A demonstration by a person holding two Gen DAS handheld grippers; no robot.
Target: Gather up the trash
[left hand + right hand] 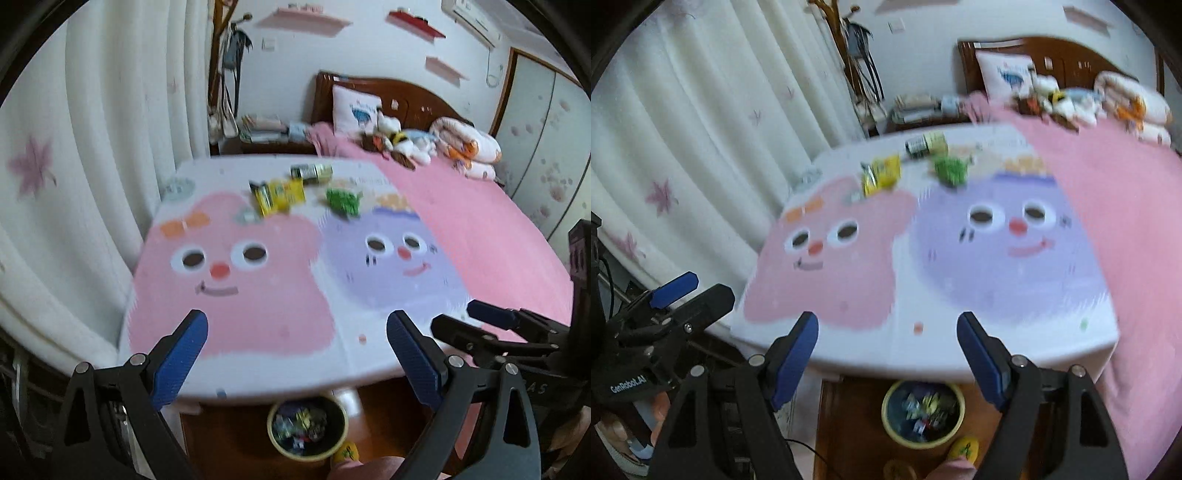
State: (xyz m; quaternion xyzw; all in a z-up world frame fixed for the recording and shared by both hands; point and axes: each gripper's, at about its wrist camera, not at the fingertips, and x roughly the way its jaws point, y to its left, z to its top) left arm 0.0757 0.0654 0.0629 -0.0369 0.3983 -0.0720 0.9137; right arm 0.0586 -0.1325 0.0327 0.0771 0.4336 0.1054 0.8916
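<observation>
- Looking along the left gripper (297, 334): three bits of trash at the far end of the cartoon-printed table (229, 384) — yellow wrapper (279, 194), crumpled green wrapper (343, 201), and a small can (312, 171) on its side just behind them.
- Judging handling: wrappers likely light, thin and crinkly, best pinched at a raised fold; can likely stiff, smooth and prone to roll, best taken across its body.
- Standing wide open, nothing between the blue pads, nothing touched; waste bin (308, 454) on the floor below the near table edge, already part filled.
- Looking along the right gripper (886, 339): same trash far off, well apart from the fingertips; jaws spread wide, empty, hovering above the near edge.
</observation>
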